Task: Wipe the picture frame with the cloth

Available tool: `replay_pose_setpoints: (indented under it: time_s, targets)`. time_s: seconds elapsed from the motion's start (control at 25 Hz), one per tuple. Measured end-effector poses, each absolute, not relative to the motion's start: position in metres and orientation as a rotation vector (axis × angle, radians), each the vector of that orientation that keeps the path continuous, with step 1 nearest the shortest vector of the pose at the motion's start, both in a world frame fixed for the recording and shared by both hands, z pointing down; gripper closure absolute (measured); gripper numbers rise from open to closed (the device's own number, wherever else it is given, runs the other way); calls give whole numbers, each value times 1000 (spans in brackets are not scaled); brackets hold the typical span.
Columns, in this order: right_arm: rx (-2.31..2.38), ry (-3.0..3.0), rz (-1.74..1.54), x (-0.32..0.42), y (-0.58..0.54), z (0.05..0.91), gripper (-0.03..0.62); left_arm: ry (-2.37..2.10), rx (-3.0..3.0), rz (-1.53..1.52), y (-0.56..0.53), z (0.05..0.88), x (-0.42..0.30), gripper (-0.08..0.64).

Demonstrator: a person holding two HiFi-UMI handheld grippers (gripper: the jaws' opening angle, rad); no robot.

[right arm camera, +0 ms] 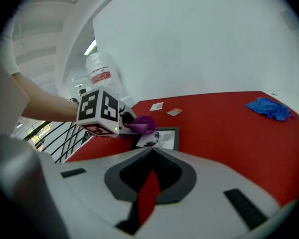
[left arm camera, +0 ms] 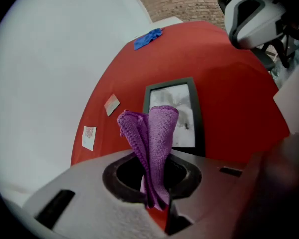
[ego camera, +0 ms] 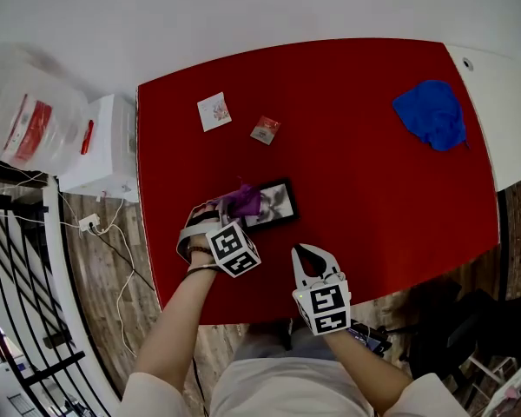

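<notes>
– While the left gripper (ego camera: 224,212) hangs over the black-rimmed picture frame with the grey photograph (ego camera: 276,201), what has it got?
– A folded purple knitted cloth (left arm camera: 157,131). Its jaws are clenched on the lower end of the folds. The free end stands out past the tips, over the frame's left end. Whether the cloth presses on the glass, I cannot tell.
– And the frame itself?
– Flat on the red tabletop (ego camera: 373,198), near the person's edge, its long side running left to right.
– The right gripper (ego camera: 307,254)?
– On the person's side of the frame, just off its right corner and not touching it. Its jaws are closed together at the tips with nothing between them. Only a strip of red tabletop shows in the slot behind.
– What else lies around the frame?
– Beyond it, on the far side, a small white square card (ego camera: 214,111) and a small reddish packet (ego camera: 265,129), apart from each other. Well away to the frame's far right is a crumpled blue cloth (ego camera: 431,115).
</notes>
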State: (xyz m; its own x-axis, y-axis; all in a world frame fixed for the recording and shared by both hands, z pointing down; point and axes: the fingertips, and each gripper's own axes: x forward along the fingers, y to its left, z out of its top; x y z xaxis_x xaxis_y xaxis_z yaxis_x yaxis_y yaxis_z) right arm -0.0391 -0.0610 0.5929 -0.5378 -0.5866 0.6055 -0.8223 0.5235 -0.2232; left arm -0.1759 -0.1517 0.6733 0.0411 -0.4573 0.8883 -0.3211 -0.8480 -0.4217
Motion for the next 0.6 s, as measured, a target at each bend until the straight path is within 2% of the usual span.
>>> replay_pose_setpoints:
  time_s: [0.36, 0.6]
  targets:
    - [1112, -2321, 697, -46, -55, 598, 588, 517, -2178, -2092, -59, 674, -159, 500]
    - [1122, -2312, 702, -38, -51, 600, 588, 653, -2223, -2022, -83, 662, -159, 500]
